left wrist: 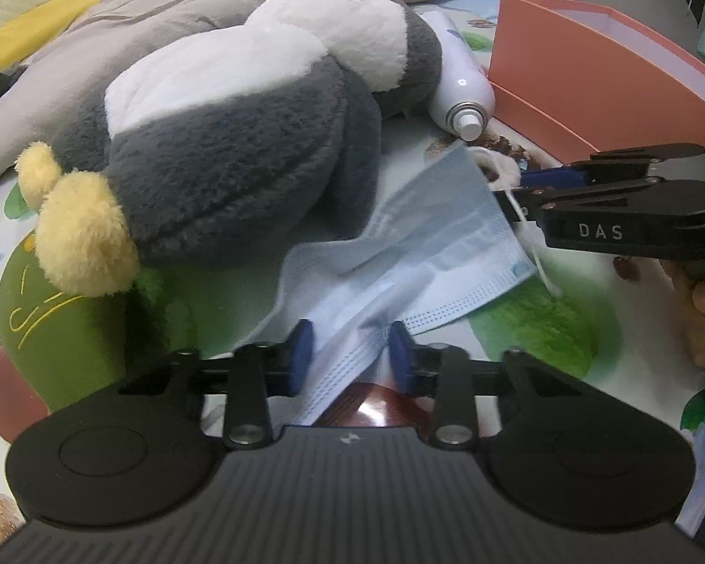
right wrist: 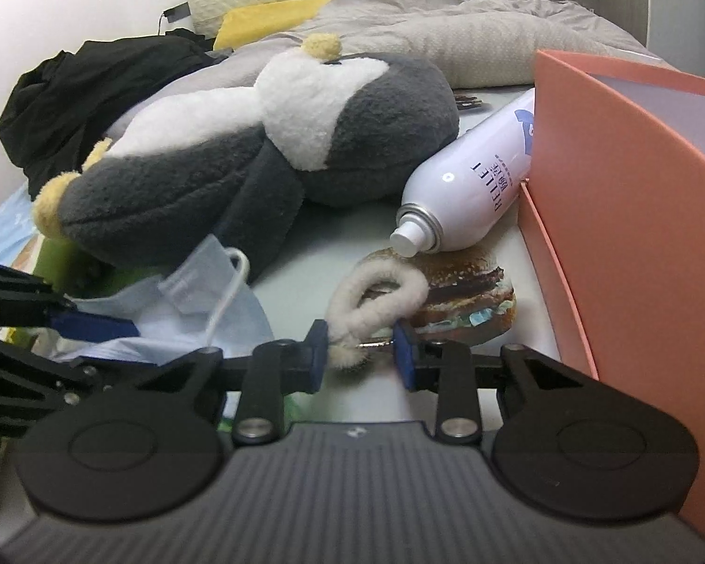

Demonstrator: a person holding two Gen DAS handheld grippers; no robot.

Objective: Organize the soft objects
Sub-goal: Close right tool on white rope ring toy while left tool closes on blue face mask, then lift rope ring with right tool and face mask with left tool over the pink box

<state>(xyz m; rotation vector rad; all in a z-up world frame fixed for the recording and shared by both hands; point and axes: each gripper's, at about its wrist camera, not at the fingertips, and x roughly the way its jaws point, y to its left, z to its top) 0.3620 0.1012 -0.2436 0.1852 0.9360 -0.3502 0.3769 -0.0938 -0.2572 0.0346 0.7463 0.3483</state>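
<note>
The left gripper (left wrist: 350, 352) has its blue pads closed onto a bunched corner of the pale blue face mask (left wrist: 413, 254), which lies crumpled on the fruit-printed bed sheet (left wrist: 536, 329) just beside the grey-and-white plush penguin (left wrist: 239, 141). The right gripper (right wrist: 359, 352) sits narrowed around the lower end of a fluffy white hair tie (right wrist: 376, 298) — whether its pads actually press it I cannot tell. A white spray can (right wrist: 470, 183) lies between the penguin and the pink box (right wrist: 634, 216) — touching the box wall.

Soft, even indoor light; mild blur, strong fisheye bending at edges.
</note>
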